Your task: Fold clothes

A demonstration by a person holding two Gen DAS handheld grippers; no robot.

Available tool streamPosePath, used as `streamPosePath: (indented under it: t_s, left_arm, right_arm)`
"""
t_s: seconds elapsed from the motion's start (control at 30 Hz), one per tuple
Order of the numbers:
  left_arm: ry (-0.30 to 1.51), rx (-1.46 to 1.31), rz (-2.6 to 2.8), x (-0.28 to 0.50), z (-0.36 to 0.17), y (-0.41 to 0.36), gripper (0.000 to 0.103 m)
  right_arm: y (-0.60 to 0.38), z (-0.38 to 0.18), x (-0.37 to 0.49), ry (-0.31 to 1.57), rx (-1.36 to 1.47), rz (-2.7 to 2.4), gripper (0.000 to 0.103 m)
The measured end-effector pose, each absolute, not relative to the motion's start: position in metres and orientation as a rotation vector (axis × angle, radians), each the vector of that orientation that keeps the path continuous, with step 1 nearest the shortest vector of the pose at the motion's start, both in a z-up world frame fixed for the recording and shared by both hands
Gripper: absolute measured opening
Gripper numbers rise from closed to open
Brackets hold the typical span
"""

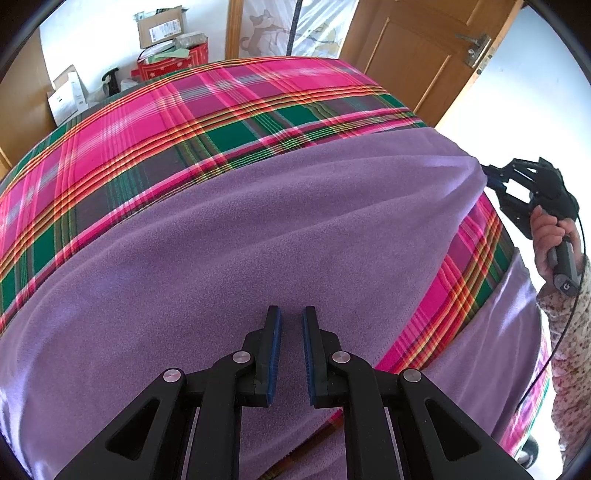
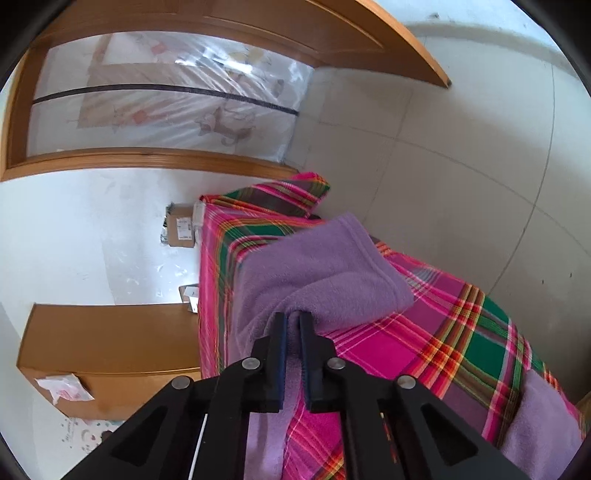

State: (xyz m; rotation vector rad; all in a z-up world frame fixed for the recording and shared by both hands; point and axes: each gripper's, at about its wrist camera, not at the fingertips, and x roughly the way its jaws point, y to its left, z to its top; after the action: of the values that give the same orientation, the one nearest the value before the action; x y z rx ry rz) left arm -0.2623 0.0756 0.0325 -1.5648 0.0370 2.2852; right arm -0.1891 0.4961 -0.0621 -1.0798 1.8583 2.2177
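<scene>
A purple fleece garment (image 1: 258, 236) lies spread over a table with a pink and green plaid cloth (image 1: 155, 125). My left gripper (image 1: 291, 317) hovers just above the fleece near its front, jaws a little apart with nothing between them. My right gripper (image 1: 487, 173) is shut on the fleece's right edge and holds it lifted. In the right wrist view the right gripper (image 2: 292, 318) pinches a fold of the purple fleece (image 2: 325, 266) above the plaid cloth (image 2: 424, 332). Another part of the fleece (image 2: 539, 421) hangs at the table's near side.
Cardboard boxes (image 1: 160, 26), a red tin (image 1: 173, 61) and a spray bottle (image 1: 110, 79) stand behind the table by the wall. A wooden door (image 1: 417, 55) is at the back right. Tiled floor (image 2: 480, 147) lies beyond the table's right edge.
</scene>
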Motion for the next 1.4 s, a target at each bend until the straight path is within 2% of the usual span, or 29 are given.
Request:
streamPosePath:
  t_s: [0.27,0.43,0.53,0.7,1.03,1.17,1.4]
  left_arm:
    - [0.021,-1.563,2.266,-0.264,0.031,0.071,0.012]
    - [0.01,-1.583,2.246,-0.263,0.032,0.067,0.012]
    - [0.024,-1.59,2.23,-0.26,0.031,0.067,0.012]
    - [0.039,-1.596,2.218,-0.253,0.032,0.067,0.012]
    - [-0.002,-1.552,2.234,-0.214,0.067,0.044,0.012]
    - [-0.046,-1.512,2.296,-0.188,0.091,0.015,0.012]
    - [-0.079,-1.517,2.44,-0.13,0.126,-0.051,0.013]
  right_arm:
    - [0.496,-0.049,-0.172,1.641,-1.12,2.212,0.007]
    - [0.495,-0.064,-0.171,1.636,-1.125,2.141,0.008]
    - [0.5,-0.054,-0.163,1.491,-1.069,2.112,0.005]
    - [0.498,-0.038,-0.154,1.452,-1.056,2.172,0.005]
    - [0.442,0.048,-0.139,1.09,-1.081,2.488,0.007]
    - [0.404,0.099,-0.123,0.835,-1.047,2.68,0.015]
    - [0.319,0.173,-0.097,0.492,-1.054,2.98,0.017]
